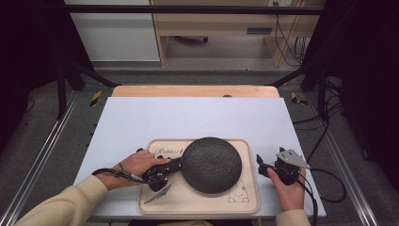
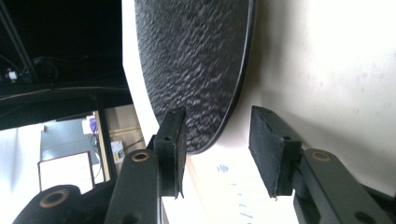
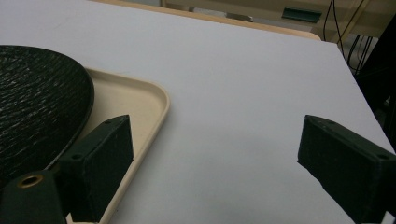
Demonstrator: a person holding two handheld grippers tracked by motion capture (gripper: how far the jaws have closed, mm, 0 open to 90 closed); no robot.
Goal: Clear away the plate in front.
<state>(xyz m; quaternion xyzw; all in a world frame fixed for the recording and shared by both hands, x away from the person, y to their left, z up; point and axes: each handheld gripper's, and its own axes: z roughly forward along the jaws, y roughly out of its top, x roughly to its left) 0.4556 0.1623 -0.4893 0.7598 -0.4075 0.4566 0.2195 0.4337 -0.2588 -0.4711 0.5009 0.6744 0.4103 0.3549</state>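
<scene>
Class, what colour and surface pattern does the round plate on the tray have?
The plate is black with a rippled, stone-like texture, clearest in the left gripper view.

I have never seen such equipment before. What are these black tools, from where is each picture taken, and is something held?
A person holds a hand tool with two black jaws in each hand. The high view looks down on the white table; each other view comes from a camera on one gripper. A beige plastic tray carries a round, dark, textured plate. The left gripper is open, its jaws on either side of the plate's rim, not yet closed on it. The right gripper is open above the table beside the tray, holding nothing.
</scene>
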